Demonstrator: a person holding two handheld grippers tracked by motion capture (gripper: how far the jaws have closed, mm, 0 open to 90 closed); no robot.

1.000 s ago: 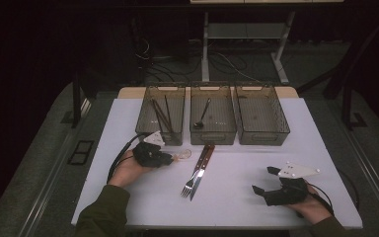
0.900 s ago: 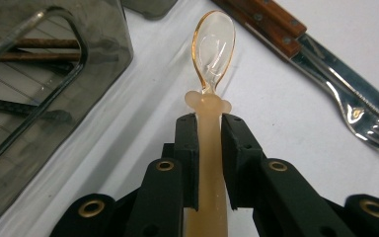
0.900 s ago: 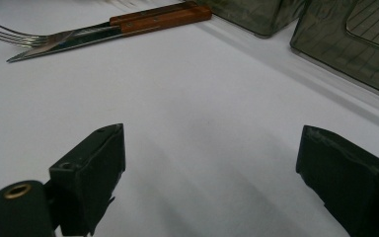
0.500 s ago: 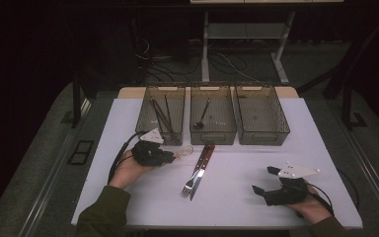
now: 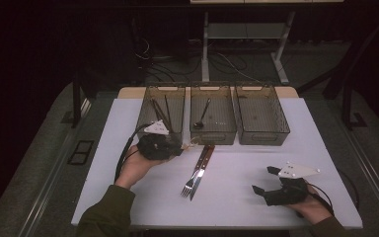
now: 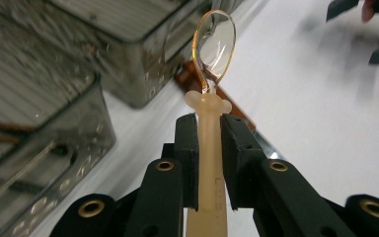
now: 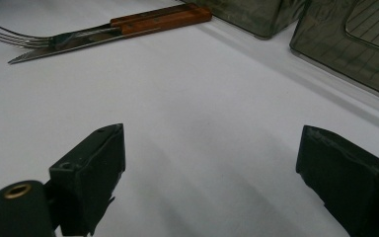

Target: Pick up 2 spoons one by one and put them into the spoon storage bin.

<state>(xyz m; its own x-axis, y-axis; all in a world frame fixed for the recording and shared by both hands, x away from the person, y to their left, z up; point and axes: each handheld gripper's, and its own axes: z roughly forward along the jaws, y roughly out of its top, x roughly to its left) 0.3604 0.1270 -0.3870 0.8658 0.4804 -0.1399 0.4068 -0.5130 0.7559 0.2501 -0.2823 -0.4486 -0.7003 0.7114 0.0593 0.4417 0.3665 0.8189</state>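
A clear plastic spoon [image 6: 213, 44] with a pale tan handle sticks out from my left gripper [image 6: 208, 140], whose jaws are shut on the handle. In the high view that left gripper [image 5: 180, 147] hangs just in front of the left bin [image 5: 150, 106], and the spoon's bowl [image 5: 193, 143] points right toward the middle bin [image 5: 212, 133]. A fork and a knife with wooden handles [image 5: 198, 171] lie side by side at the table's middle. My right gripper [image 5: 263, 180] rests open near the front right, with nothing between its jaws [image 7: 212, 163].
Three smoky transparent bins stand in a row at the back: the left holds thin dark sticks, the middle a dark spoon [image 5: 202, 116], the right bin [image 5: 276, 131] looks bare. The fork and knife [image 7: 103, 28] lie ahead of my right gripper. White table [image 5: 242, 197].
My left gripper has lifted with the spoon and drifted a little toward the bins. The right gripper, fork and knife have stayed put.
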